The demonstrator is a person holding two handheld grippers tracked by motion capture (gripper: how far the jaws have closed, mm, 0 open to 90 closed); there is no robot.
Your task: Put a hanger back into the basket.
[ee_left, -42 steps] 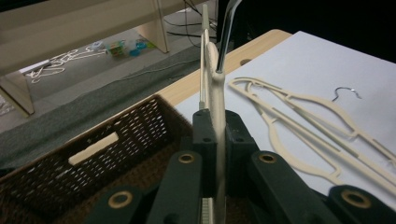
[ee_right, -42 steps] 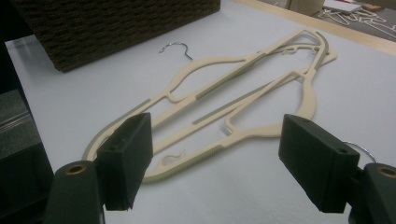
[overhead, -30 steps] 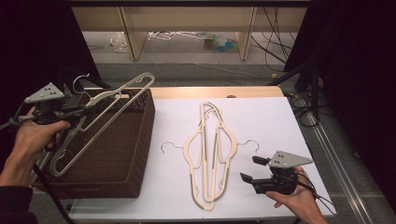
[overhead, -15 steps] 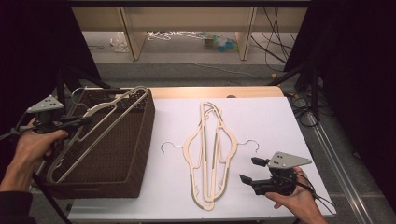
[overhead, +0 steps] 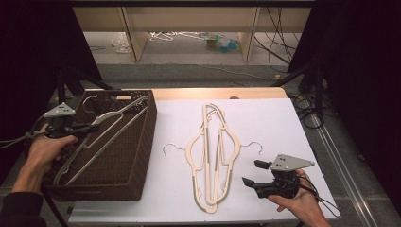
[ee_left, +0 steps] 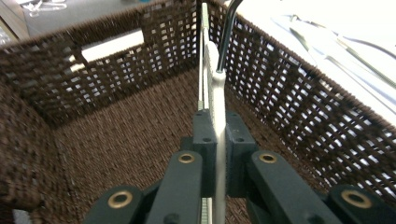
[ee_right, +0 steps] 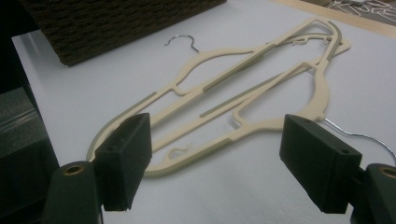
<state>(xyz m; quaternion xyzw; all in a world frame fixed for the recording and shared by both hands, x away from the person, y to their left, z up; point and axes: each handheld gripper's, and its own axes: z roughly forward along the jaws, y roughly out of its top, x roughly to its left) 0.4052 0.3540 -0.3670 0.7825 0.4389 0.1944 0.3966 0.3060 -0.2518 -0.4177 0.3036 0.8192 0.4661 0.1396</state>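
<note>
Your left gripper [overhead: 90, 126] is clamped on a cream hanger [overhead: 101, 137], pinching it near the neck where the metal hook comes out; in the left gripper view the flat of that hanger [ee_left: 216, 107] stands edge-on between the two pads, which press on it from both sides. You hold it over the open top of the brown wicker basket [overhead: 142, 156] that sits at the left edge of the worktop [overhead: 175, 198], and the hanger slants across the basket's mouth, one end toward the far right corner of the basket and the other down toward its near left corner. Looking along the jaws, you see the woven floor and walls of the basket [ee_left: 107, 140] beneath and around the hanger.

Your right gripper [overhead: 252, 172] hangs near the worktop's near right corner with its jaws wide apart and nothing between them. Its pads frame the two cream hangers on the table [ee_right: 243, 93] without touching them. Those two [overhead: 210, 156] lie flat in the middle of the white worktop, overlapping lengthwise from far edge to near edge, one hook [overhead: 171, 147] pointing left toward the basket and the other hook [overhead: 253, 145] pointing right, just beyond your open gripper.
</note>
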